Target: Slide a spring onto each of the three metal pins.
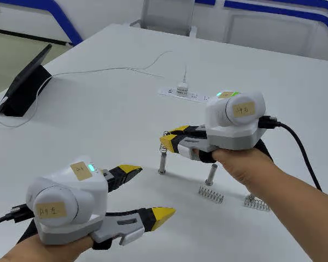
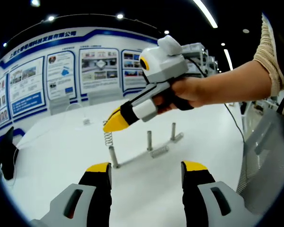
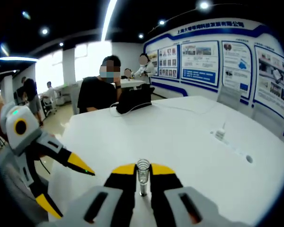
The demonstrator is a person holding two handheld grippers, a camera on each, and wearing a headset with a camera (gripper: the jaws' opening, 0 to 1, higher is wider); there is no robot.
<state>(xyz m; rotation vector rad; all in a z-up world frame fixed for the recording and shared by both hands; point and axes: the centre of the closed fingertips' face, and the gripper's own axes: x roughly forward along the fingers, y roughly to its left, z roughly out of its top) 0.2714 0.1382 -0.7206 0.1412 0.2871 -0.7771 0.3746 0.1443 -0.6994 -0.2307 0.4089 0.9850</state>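
The right gripper (image 3: 143, 168) grips a spring (image 3: 142, 173) over the ten o'clock pin (image 1: 162, 162), left gripper (image 1: 156, 190) open; tilted, the spring may jam

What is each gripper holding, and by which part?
The right gripper pinches a spring near its upper end between its jaws, over a pin; the left gripper holds nothing.

Head view looks down on the table (image 1: 115, 103); both gripper views sit low, close, sharing one pin (image 2: 113, 157).
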